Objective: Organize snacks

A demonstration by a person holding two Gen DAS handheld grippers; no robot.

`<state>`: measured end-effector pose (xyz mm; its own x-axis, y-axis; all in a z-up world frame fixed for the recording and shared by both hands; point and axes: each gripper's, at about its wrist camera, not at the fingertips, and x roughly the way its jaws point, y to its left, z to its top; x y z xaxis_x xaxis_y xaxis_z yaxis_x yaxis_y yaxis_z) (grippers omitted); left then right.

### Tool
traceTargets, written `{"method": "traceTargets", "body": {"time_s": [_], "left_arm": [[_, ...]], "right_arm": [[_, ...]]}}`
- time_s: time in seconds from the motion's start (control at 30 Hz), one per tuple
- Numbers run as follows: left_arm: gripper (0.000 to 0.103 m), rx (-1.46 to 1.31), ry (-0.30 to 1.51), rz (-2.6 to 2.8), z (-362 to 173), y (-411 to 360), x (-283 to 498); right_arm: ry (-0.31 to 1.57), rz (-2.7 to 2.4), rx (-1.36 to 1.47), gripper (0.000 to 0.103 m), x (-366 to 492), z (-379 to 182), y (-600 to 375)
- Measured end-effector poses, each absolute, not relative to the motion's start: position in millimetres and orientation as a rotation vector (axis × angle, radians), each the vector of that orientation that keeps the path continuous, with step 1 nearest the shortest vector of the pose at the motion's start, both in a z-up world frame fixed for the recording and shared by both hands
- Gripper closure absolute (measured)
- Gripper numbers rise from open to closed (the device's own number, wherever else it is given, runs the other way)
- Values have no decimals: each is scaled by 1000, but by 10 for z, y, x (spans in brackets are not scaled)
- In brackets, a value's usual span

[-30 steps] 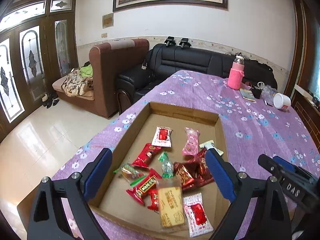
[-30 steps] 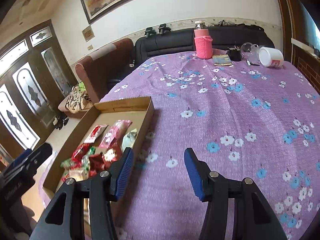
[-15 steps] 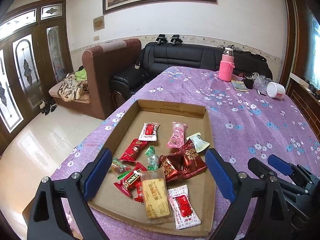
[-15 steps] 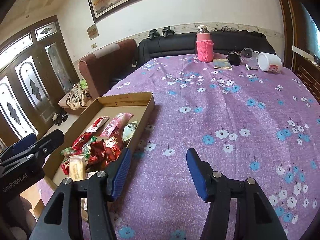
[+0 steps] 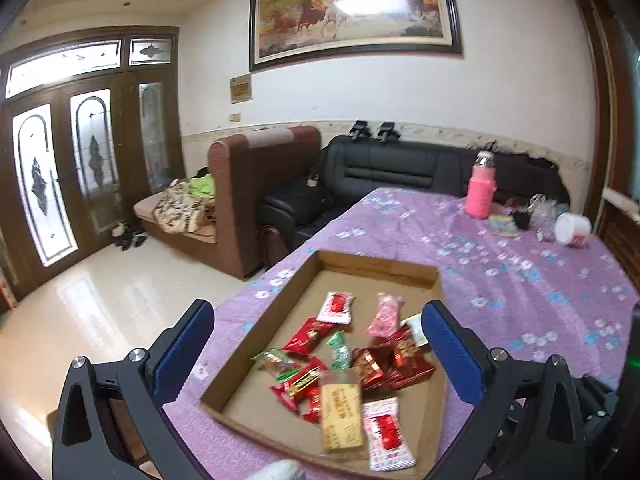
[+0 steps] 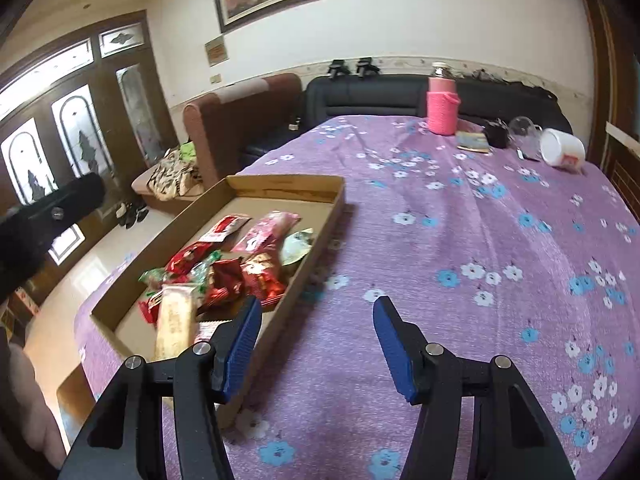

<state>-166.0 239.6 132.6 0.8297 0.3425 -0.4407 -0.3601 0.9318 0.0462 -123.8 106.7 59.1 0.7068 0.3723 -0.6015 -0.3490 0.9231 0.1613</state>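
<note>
A shallow cardboard tray (image 5: pixel 308 276) (image 6: pixel 280 184) sits on the purple flowered tablecloth and holds several wrapped snacks: red packets (image 5: pixel 394 362) (image 6: pixel 240 276), a pink one (image 5: pixel 385 314) (image 6: pixel 268 230), a tan biscuit pack (image 5: pixel 342 416) (image 6: pixel 174 322) and a white-and-red one (image 5: pixel 387 434). My left gripper (image 5: pixel 320 344) is open and empty, held above the near end of the tray. My right gripper (image 6: pixel 316 338) is open and empty, over the cloth just right of the tray.
At the table's far end stand a pink bottle (image 5: pixel 481 192) (image 6: pixel 442 106), a white cup on its side (image 5: pixel 573 229) (image 6: pixel 562 152), a small book (image 6: pixel 473 142) and a clear jar (image 6: pixel 524 130). Sofas (image 5: pixel 384 168) stand behind; the tiled floor drops off left.
Both grippers have pulled back and tilted up, so more of the wall shows. The tray and snacks have not moved. Both grippers stay open.
</note>
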Motion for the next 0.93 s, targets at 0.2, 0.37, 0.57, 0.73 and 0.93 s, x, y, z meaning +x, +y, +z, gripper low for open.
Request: {"method": "traceTargets", "body": {"time_s": [0.2, 0.37, 0.57, 0.73, 0.93], "left_arm": [[0, -58, 537, 344, 1223, 2416, -1572], [0, -77, 567, 331, 1186, 2413, -1529], [0, -103, 600, 328, 1126, 2428, -1474], [0, -117, 616, 324, 1091, 2439, -1436], [0, -129, 640, 315, 1066, 2434, -1376]], "right_arm": [[678, 423, 7, 40, -1283, 570, 1145], [680, 427, 4, 39, -1287, 564, 1144], [691, 441, -12, 36, -1305, 534, 1181], [699, 463, -29, 36, -1330, 498, 1235], [707, 470, -20, 36, -1301, 495, 1219]]}}
